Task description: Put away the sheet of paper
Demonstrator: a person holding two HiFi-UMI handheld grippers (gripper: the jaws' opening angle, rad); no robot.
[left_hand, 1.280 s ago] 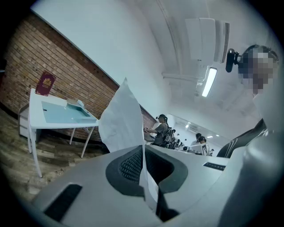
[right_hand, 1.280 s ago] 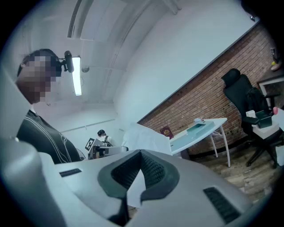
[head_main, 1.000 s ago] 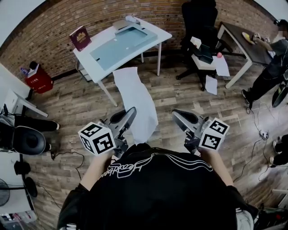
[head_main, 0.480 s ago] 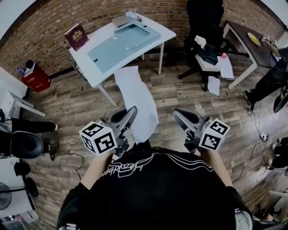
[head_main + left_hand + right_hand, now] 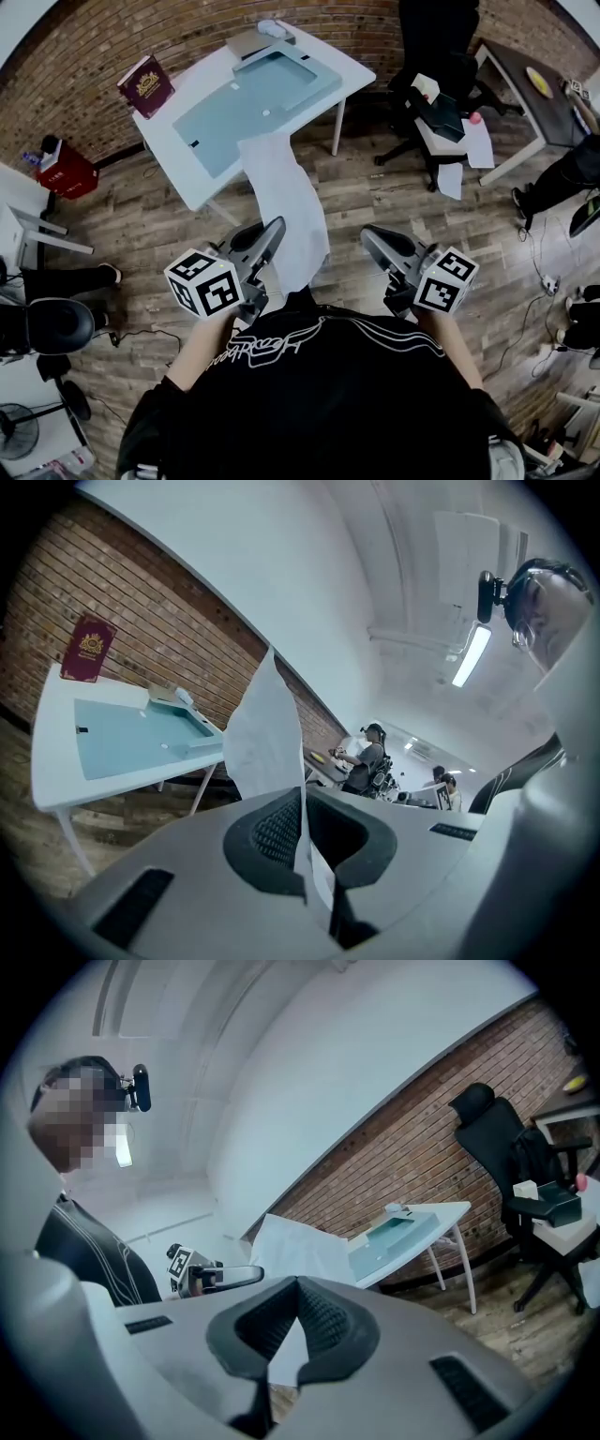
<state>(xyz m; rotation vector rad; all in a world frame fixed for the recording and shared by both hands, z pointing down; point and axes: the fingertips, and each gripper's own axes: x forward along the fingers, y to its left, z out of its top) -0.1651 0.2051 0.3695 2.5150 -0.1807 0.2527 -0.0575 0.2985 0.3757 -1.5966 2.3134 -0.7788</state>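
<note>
Left hand-held gripper (image 5: 274, 231) clamps paper (image 5: 281, 187), right hand-held gripper (image 5: 371, 235) shut, empty; grip firmly, carry to table (image 5: 161, 127) at 11 o'clock

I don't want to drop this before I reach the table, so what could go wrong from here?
The left tongs pinch the sheet of paper by one edge only; the rest arches free, so it might slip out or crease. The right tongs are shut on nothing and give no support. The loose end could catch on the raised rim of the tray on the white table.
</note>
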